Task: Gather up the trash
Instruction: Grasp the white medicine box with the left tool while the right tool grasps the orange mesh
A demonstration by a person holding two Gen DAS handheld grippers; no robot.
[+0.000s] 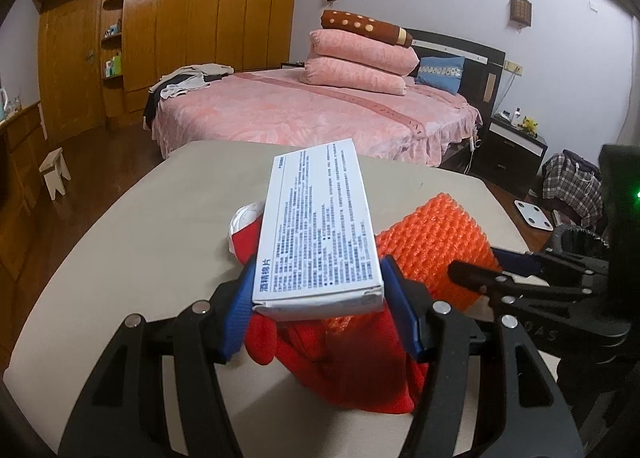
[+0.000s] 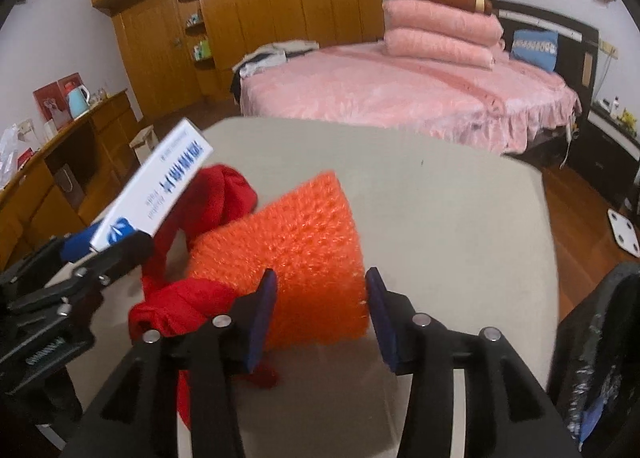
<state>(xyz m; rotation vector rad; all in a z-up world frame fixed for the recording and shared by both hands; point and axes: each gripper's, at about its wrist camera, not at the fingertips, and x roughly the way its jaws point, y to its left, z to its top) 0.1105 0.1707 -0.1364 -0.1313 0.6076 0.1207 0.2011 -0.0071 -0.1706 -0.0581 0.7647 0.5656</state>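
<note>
The left gripper (image 1: 318, 308) clamps a white printed box (image 1: 320, 226) by its near end: the two blue pads press against the box's long sides, and the box juts forward and upward, clear of the tabletop (image 1: 132, 242). Below the box lies a red cloth (image 1: 348, 362), bunched under and between the left jaws, with a bit of white crumpled material (image 1: 242, 220) just behind it.

The right gripper (image 2: 320, 318) stands at an orange foam net sleeve (image 2: 296, 242) that rests on the beige tabletop (image 2: 440, 202). The near end of the sleeve sits between the right jaws. The left blue pad touches its edge, while the right pad lies just at its other side; the view is blurred there, so contact on that side cannot be told. The jaws are partly apart and do not visibly squeeze the sleeve.

From the right wrist view, the red cloth (image 2: 188, 298) touches the sleeve's left side, and the box (image 2: 160, 186) tilts above it in the left jaws. A pink bed (image 2: 400, 98) stands beyond the tabletop.
</note>
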